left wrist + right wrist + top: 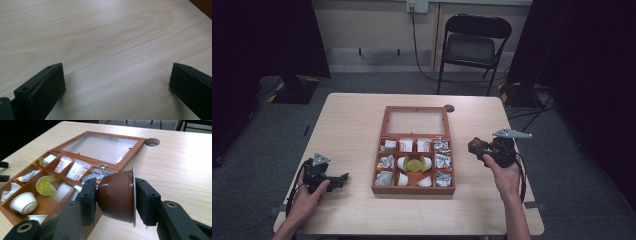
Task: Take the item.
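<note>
Pale wood tabletop (352,125) carries our open compartmented wooden box (413,189) mid-surface, and near its right edge our right gripper (115,195) has fingers clamped on a brown coffee capsule (116,196), probably for sorting, while our left gripper (116,82) rests open-fingered by the near-left corner.

Your pale wooden table (352,125) carries an open brown wooden compartment box (413,190), lid lying flat on the far side.
</note>
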`<state>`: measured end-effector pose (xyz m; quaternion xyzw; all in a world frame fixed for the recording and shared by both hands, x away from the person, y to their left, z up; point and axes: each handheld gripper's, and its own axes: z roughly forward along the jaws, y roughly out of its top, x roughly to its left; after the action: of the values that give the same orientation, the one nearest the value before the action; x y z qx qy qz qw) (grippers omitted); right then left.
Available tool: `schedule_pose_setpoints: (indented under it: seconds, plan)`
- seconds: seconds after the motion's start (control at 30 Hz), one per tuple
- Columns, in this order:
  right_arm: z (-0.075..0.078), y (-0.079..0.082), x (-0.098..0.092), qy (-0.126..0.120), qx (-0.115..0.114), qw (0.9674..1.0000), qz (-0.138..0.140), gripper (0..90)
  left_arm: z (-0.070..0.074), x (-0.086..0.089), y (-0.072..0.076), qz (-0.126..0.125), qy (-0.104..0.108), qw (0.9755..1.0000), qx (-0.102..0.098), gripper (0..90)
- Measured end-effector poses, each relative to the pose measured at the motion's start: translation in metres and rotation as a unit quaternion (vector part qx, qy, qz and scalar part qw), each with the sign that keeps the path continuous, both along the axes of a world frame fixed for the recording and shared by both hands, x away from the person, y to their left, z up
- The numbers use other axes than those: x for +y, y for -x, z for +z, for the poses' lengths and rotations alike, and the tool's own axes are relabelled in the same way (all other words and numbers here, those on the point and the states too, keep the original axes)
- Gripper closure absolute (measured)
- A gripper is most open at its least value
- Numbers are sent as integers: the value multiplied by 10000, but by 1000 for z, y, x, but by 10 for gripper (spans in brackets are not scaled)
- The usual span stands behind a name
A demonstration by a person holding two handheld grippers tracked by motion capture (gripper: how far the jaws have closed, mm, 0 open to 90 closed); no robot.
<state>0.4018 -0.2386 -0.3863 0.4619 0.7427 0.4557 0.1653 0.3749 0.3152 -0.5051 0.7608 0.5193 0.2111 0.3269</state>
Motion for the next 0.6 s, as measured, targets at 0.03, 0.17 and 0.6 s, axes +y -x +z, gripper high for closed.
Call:
schedule_pose_setpoints:
  seconds: [0.03,0.17,0.6]
  plan:
    - [-1,0,-2,32,10,10000,-31,552,0,0,0,-1,-1,10000,0,0]
    - [-3,-1,-11,52,26,9998,-166,552,0,0,0,0,-1,10000,0,0]
    - [-18,-10,-30,146,184,9988,-426,552,0,0,0,-15,-14,10000,8,0]
